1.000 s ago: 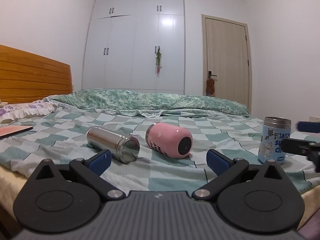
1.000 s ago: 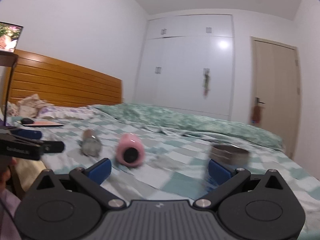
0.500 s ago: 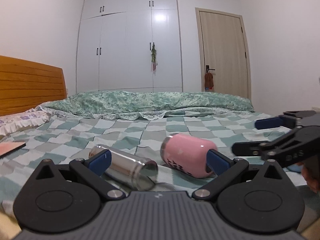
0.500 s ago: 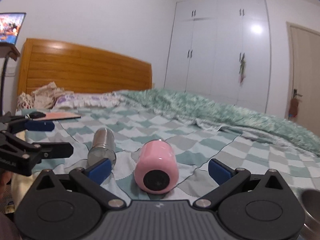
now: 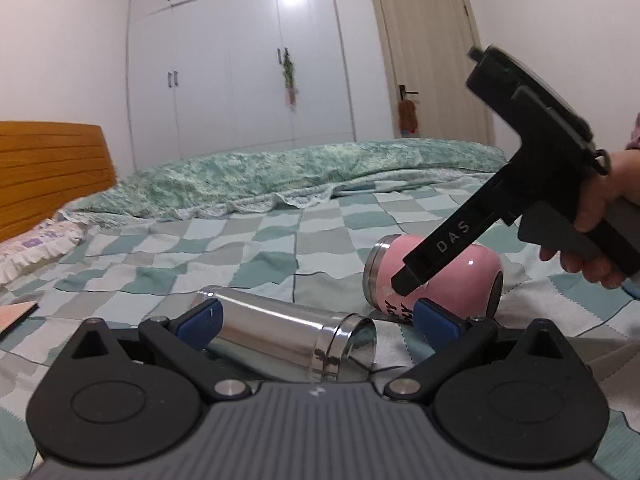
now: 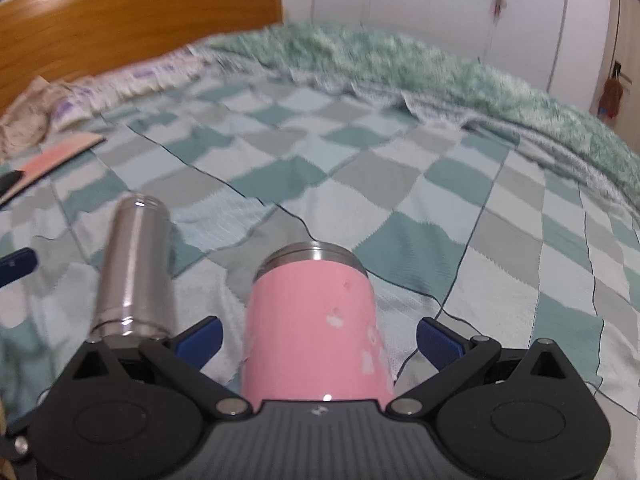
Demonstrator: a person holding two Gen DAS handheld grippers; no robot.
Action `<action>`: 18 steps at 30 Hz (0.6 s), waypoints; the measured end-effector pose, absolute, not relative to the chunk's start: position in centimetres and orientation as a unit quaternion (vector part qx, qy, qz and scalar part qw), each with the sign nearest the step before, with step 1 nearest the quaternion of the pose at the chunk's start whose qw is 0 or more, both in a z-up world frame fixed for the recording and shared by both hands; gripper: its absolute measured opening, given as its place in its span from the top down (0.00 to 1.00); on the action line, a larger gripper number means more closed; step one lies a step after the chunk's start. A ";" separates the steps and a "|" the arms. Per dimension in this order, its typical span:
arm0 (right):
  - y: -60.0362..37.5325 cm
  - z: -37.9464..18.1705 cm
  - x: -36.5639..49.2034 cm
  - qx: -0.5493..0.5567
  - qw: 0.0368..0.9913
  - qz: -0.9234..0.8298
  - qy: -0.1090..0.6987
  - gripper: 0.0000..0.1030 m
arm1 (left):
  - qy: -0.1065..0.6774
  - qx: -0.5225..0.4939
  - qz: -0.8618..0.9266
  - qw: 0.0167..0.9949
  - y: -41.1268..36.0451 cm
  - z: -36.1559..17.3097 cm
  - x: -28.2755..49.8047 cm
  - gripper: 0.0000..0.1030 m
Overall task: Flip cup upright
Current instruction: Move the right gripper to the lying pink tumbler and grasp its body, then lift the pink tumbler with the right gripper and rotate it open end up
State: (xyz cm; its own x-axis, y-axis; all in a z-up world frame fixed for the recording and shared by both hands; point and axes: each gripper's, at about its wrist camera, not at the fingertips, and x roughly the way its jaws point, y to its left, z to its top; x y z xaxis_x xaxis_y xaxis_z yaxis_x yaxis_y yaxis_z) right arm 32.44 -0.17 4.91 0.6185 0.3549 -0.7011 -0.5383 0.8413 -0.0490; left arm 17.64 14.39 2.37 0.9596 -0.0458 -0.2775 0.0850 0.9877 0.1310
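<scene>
A pink cup (image 6: 314, 330) with a steel rim lies on its side on the checkered bedspread (image 6: 400, 184). My right gripper (image 6: 320, 338) is open with the pink cup between its blue fingers, which stand apart from its sides. In the left wrist view the right gripper (image 5: 412, 280) reaches down over the pink cup (image 5: 448, 276). A steel cup (image 5: 280, 330) also lies on its side, between the open fingers of my left gripper (image 5: 316, 320). It also shows in the right wrist view (image 6: 134, 268), left of the pink cup.
A wooden headboard (image 6: 132, 20) and pillows (image 6: 120, 84) are at the left. A folded green quilt (image 5: 300, 172) lies across the far side of the bed. A pink flat item (image 6: 56, 156) lies near the left edge. A wardrobe (image 5: 240, 64) and a door (image 5: 432, 60) stand behind.
My right gripper has moved forward and down over the pink cup, which now sits between its fingers. My left gripper has come closer to the steel cup.
</scene>
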 end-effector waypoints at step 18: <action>-2.2 3.9 29.9 -0.056 0.887 0.236 0.392 0.18 | 0.159 0.071 -0.048 0.984 15.1 3.7 16.9 0.00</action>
State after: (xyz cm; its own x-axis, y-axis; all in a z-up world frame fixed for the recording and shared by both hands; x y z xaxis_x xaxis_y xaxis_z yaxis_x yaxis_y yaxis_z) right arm 29.89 -2.21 3.90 0.5806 0.3752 -0.7226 -0.4638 0.8818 0.0852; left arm 16.87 15.11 3.66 0.9452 -0.0711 -0.3186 0.1165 0.9852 0.1255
